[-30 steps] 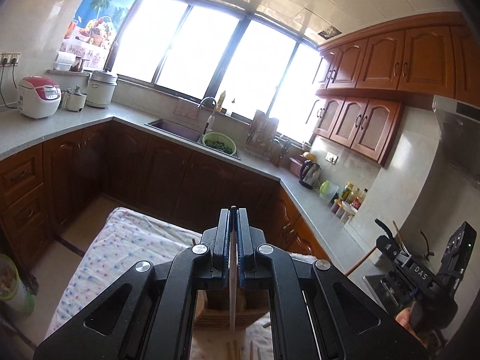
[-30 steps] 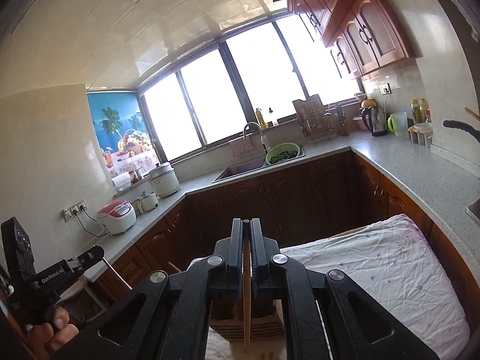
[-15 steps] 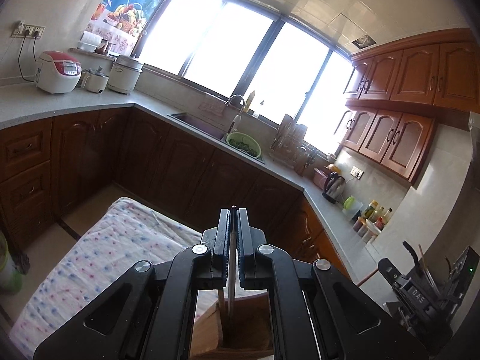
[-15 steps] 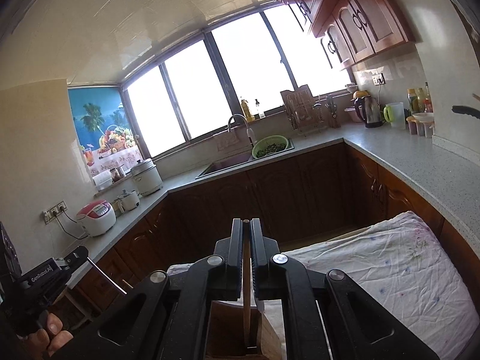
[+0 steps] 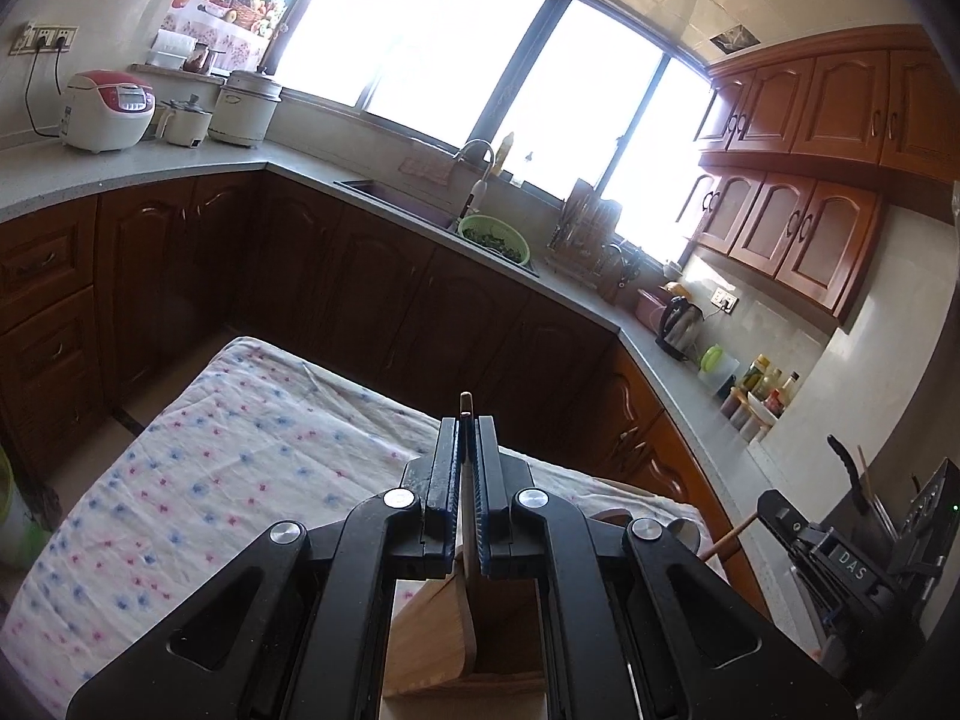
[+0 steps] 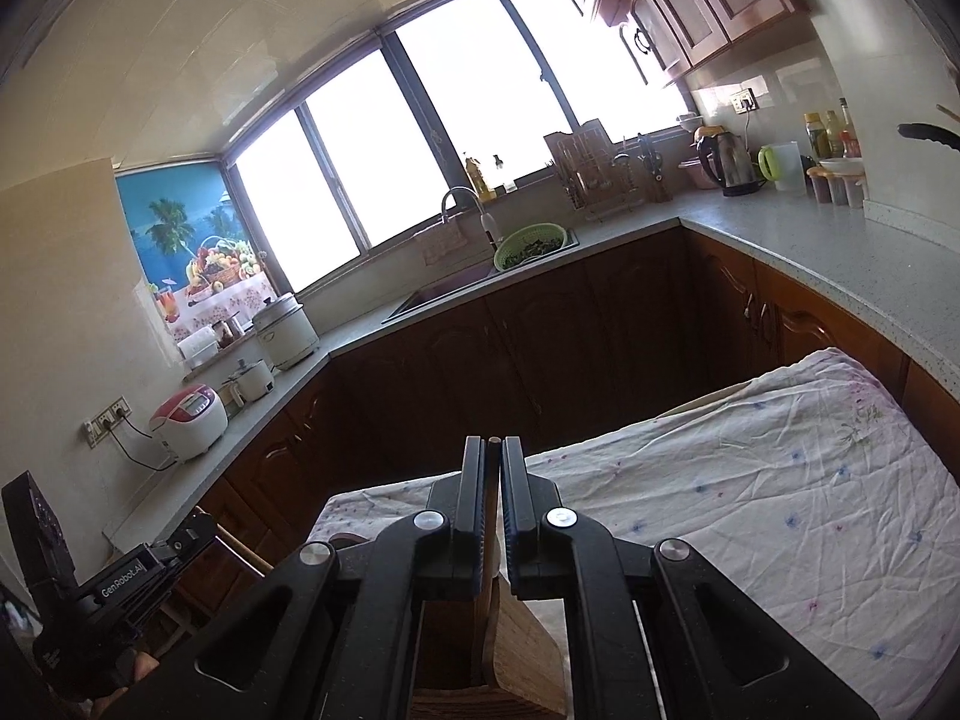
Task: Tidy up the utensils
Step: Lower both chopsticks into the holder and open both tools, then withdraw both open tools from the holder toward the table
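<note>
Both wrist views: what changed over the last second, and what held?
Both grippers tipped downward over the wooden holder, which now fills more of each view beneath them. The left gripper stays shut on a thin utensil, the right gripper on a wooden stick. Nothing released; the floral cloth lies unchanged.

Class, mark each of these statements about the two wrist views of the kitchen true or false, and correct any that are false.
1. The left gripper is shut on a thin stick. True.
2. The right gripper is wide open and holds nothing. False: it is shut on a thin wooden stick.
3. A wooden holder sits below the left gripper. True.
4. The green colander stands on the floral cloth. False: it is by the sink.
</note>
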The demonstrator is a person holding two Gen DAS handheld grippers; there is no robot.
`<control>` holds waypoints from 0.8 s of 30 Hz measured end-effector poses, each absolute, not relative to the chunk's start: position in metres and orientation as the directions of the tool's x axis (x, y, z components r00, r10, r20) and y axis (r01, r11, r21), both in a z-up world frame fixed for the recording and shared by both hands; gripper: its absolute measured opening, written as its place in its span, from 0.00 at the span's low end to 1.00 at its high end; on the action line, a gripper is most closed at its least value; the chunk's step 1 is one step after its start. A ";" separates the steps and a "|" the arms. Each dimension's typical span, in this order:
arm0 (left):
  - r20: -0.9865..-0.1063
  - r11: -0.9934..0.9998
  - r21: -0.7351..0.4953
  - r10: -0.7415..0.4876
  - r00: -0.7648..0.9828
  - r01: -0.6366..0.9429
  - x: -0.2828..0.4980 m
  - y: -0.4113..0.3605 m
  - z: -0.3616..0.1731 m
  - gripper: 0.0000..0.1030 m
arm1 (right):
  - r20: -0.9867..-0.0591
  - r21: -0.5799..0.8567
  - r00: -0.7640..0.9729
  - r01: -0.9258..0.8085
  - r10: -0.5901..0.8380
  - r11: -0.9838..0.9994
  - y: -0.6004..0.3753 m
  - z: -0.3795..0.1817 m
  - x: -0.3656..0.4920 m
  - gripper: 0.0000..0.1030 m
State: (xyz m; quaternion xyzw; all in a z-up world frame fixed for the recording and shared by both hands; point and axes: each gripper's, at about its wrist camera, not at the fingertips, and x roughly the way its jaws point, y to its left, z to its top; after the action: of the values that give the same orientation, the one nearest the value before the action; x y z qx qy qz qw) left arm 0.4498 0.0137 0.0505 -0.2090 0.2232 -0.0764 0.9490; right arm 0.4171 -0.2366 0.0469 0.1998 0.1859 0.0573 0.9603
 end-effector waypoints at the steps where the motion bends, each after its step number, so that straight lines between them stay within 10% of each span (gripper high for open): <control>1: -0.397 0.901 -0.430 -0.244 0.885 0.055 0.451 0.013 0.051 0.03 | -0.340 0.408 0.921 -0.037 0.189 0.912 -0.236 0.047 0.418 0.10; 5: -0.408 0.899 -0.433 -0.263 0.874 0.069 0.451 0.014 0.055 0.16 | -0.370 0.416 0.906 -0.038 0.207 0.909 -0.236 0.046 0.422 0.12; 9: -0.395 0.902 -0.428 -0.241 0.886 0.054 0.437 0.016 0.059 0.53 | -0.363 0.423 0.905 -0.052 0.222 0.904 -0.234 0.049 0.415 0.55; 12: -0.385 0.901 -0.430 -0.243 0.890 0.060 0.425 0.019 0.064 0.71 | -0.347 0.421 0.914 -0.049 0.211 0.906 -0.235 0.054 0.405 0.61; 15: -0.395 0.916 -0.398 -0.208 0.895 0.037 0.410 0.021 0.068 0.98 | -0.335 0.438 0.920 -0.038 0.202 0.898 -0.241 0.056 0.394 0.89; 24: -0.424 0.950 -0.310 -0.174 0.889 0.038 0.356 0.028 0.063 1.00 | -0.359 0.454 0.911 -0.020 0.203 0.891 -0.254 0.041 0.353 0.96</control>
State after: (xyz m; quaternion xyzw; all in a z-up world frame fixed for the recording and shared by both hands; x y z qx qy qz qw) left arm 0.3561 0.0278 0.0632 -0.1482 0.2293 -0.0554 0.9604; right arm 0.3528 -0.2538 0.0411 0.2262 0.2027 0.0587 0.9510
